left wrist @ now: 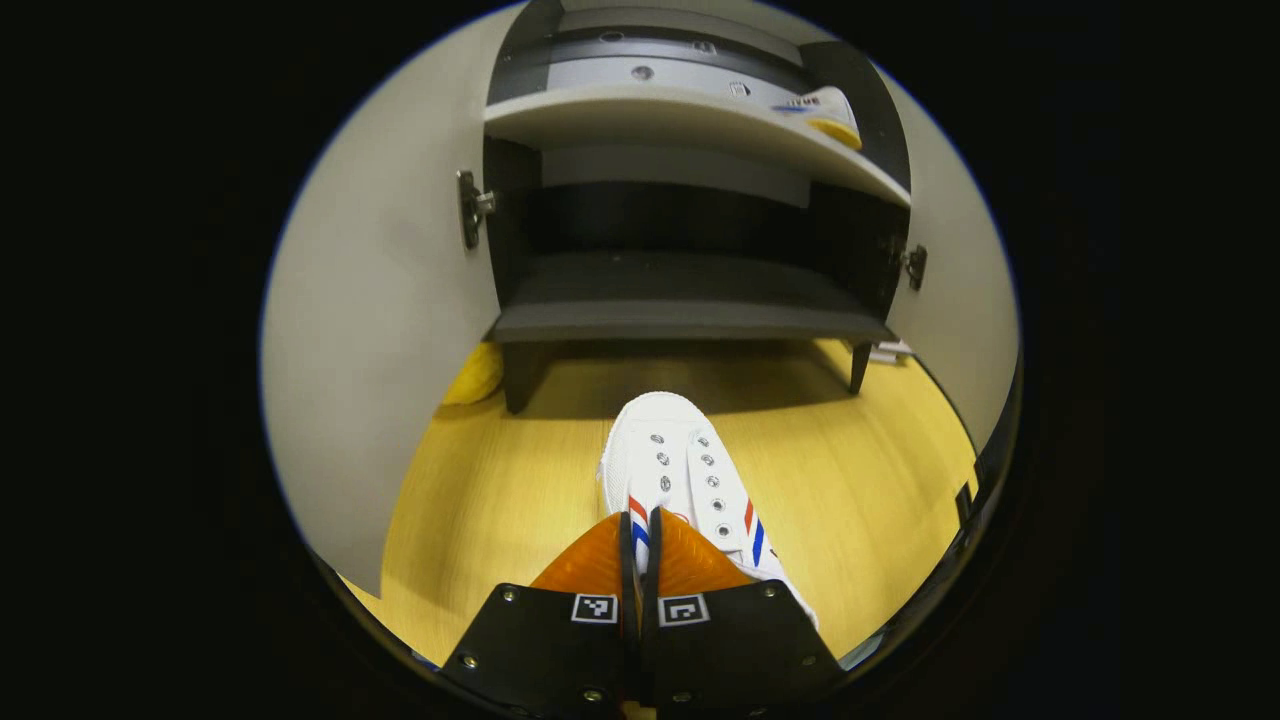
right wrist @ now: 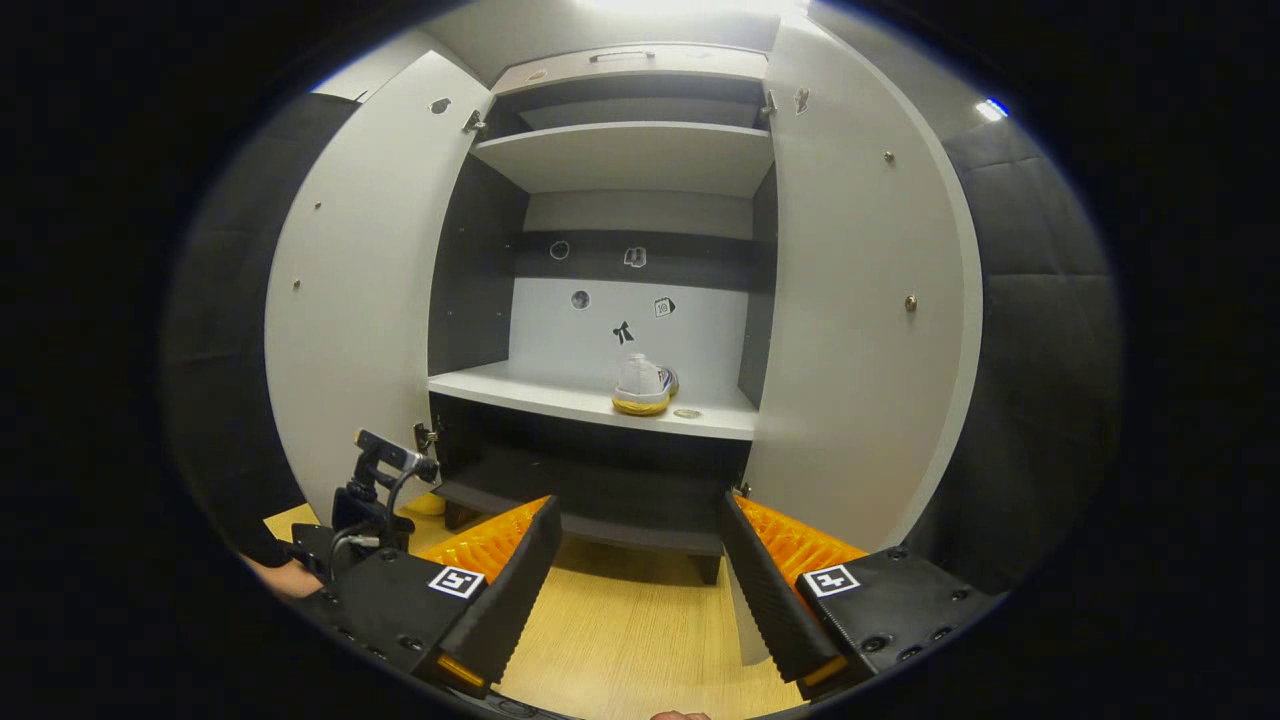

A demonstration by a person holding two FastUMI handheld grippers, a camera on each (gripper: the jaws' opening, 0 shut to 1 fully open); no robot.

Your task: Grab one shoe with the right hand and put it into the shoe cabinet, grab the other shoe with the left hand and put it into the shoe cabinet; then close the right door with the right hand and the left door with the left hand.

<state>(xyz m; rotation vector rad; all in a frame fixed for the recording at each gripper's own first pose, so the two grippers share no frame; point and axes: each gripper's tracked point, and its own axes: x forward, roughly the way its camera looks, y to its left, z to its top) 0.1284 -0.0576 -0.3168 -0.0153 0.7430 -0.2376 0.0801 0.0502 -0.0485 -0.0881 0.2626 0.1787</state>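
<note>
The shoe cabinet (right wrist: pixel 620 300) stands with both doors open; 1 white shoe (right wrist: pixel 643 386) already rests on its middle shelf, right of centre, while the second shoe (left wrist: pixel 690 480) lies on the wooden floor (left wrist: pixel 480 520) in front of the cabinet, toe toward it. The left gripper (left wrist: pixel 641 545) has its jaws clamped on this shoe's collar edge, and the right gripper (right wrist: pixel 640 570) faces the cabinet with jaws wide apart. The canvas shoe appears light and soft, so its collar is likely the best grip point, though the toe may sag.
</note>
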